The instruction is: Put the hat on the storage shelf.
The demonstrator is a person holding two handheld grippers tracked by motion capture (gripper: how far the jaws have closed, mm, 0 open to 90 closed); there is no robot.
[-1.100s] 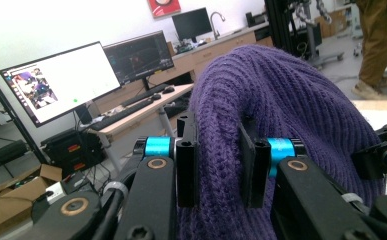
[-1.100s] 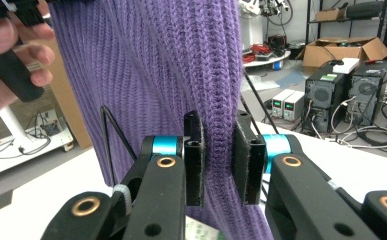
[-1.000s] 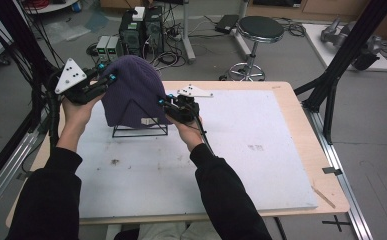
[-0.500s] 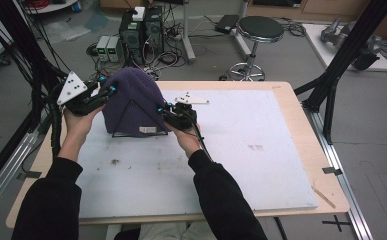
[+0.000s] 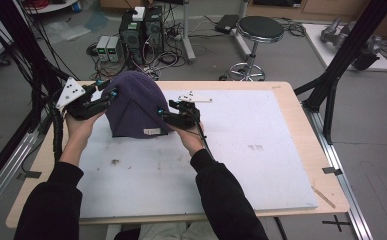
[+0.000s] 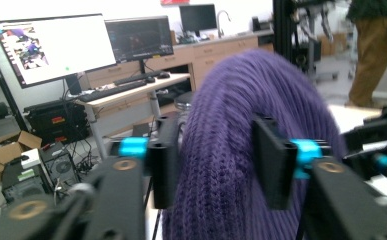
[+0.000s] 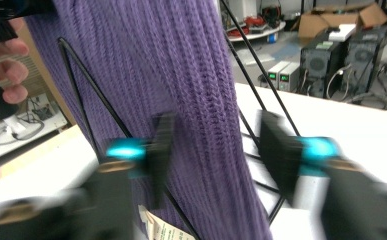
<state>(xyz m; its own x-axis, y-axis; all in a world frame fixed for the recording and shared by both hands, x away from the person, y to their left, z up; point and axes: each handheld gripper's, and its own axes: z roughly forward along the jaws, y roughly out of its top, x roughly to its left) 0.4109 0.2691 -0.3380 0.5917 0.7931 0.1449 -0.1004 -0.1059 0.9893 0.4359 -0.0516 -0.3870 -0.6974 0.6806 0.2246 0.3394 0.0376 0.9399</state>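
Observation:
A purple knit beanie [image 5: 133, 105] stands draped over a black wire stand [image 7: 81, 85] at the far left of the white mat, a paper tag [image 5: 151, 131] at its lower edge. My left gripper [image 5: 108, 95] is at the hat's left side, and its jaws have just been opening. The knit [image 6: 221, 165] passes between them, loose in the gap. My right gripper [image 5: 163, 114] sits at the hat's right lower edge. Its jaws have also just been opening, and the fabric [image 7: 206, 150] hangs between them with a gap on one side.
The white mat [image 5: 241, 165] covers a wooden table [image 5: 301, 100]. A small white plate [image 5: 195, 98] lies just behind the right gripper. Black frame posts [image 5: 341, 75] stand at the right. Beyond the far edge are a stool [image 5: 257, 30] and computer boxes [image 5: 141, 25].
The hat has come down over the stand, hiding the wire base that showed before. Both grippers have let go of the knit and opened. The left hand has sunk a little.

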